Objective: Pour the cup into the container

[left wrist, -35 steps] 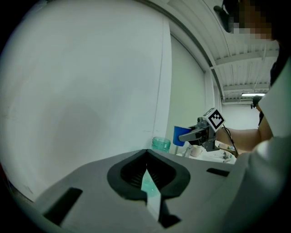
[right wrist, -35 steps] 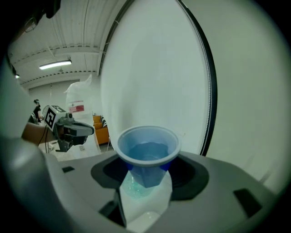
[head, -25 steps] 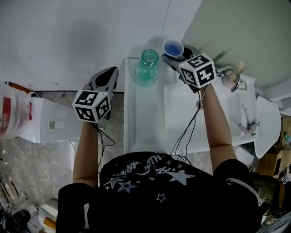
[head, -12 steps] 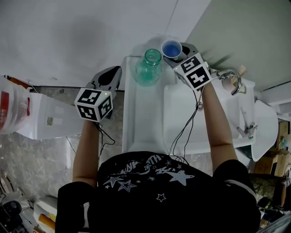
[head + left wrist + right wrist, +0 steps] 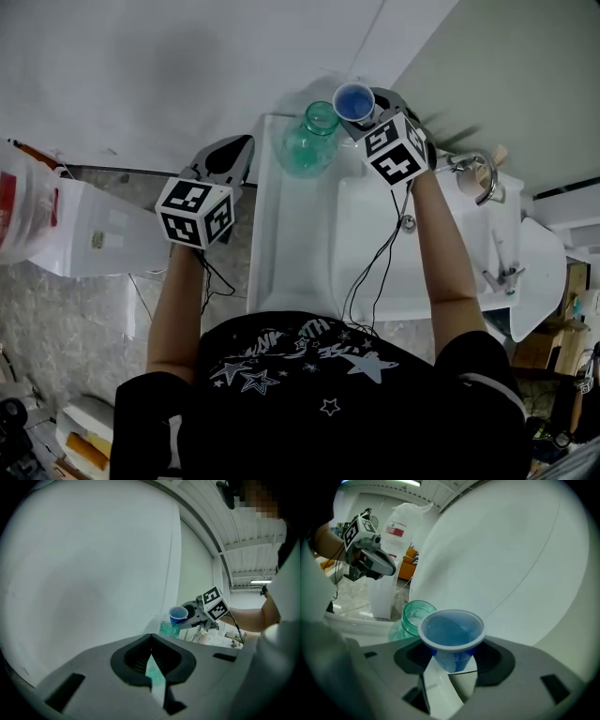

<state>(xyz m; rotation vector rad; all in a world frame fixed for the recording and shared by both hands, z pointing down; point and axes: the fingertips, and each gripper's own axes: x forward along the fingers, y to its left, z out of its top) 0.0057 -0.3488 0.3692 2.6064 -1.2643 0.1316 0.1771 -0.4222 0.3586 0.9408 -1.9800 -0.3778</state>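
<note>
Only the right gripper view shows the right gripper [image 5: 449, 666] clasping the round, white-rimmed blue cup [image 5: 451, 637] upright, just beside the translucent green jar [image 5: 411, 616], head view adds smooth white counter [image 5: 291, 234], left gripper [image 5: 155, 680] closed, empty.

A black short-sleeved T-shirt [image 5: 319, 375] printed with white and grey stars and lettering was worn. The left gripper [image 5: 155, 679] and right gripper [image 5: 449, 680] had smooth grey shells; the left cube [image 5: 194, 214] and right cube [image 5: 394, 150] bore black-and-white square markers. A thin black left cable [image 5: 208, 281] and right cable [image 5: 380, 272] trailed back.
</note>
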